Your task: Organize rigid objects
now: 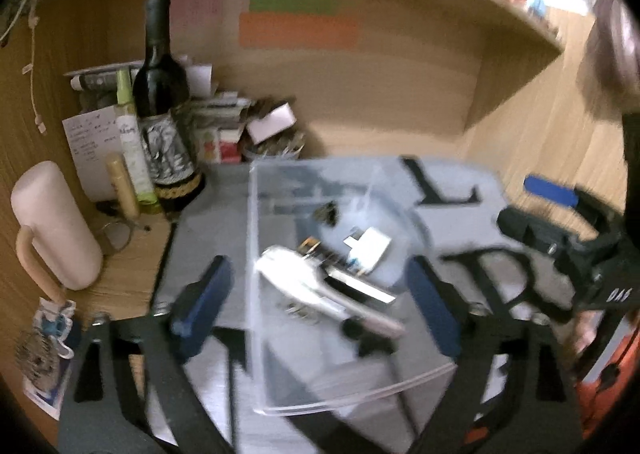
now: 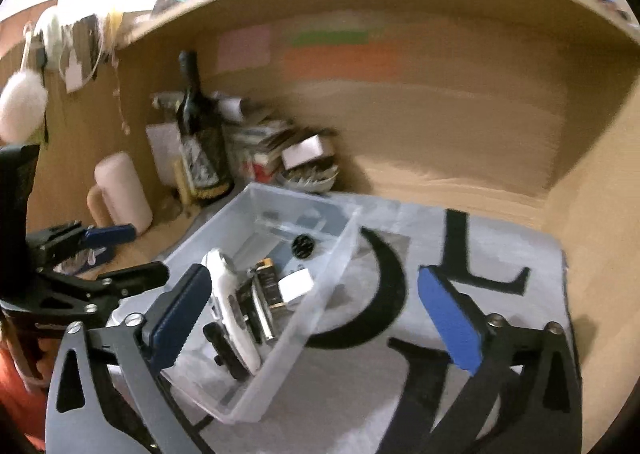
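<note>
Left wrist view. The left gripper (image 1: 320, 294) is spread wide and holds nothing; its blue pads (image 1: 204, 306) stand to either side of a clear bin (image 1: 256, 334). The bin is a transparent, rectangular plastic tub resting on a grey mat (image 1: 448, 182) printed with large black letters. Inside lie a white handled tool (image 1: 316, 290), a small white card (image 1: 370, 244), a dark flat piece with a metal strip (image 1: 360, 286) and a small black part (image 1: 328, 214); blur hides finer detail. The right gripper (image 1: 560, 214) shows at the right edge, over the mat. Behind the mat stand a dark bottle (image 1: 162, 94) and a pink mug (image 1: 56, 226) on the wooden desk (image 1: 132, 262).

Right wrist view. The right gripper (image 2: 316, 314) is likewise released, empty, its left pad over the bin's (image 2: 280, 366) near end and its right pad over the mat (image 2: 500, 246). The bin sits at an angle on the mat's left part. The white tool (image 2: 230, 302) lies along its near left wall, beside the dark piece (image 2: 268, 286), the white card (image 2: 296, 286) and a round black part (image 2: 303, 245). The left gripper (image 2: 92, 250) is seen at far left, apart from the bin; its opening cannot be judged here.
</note>
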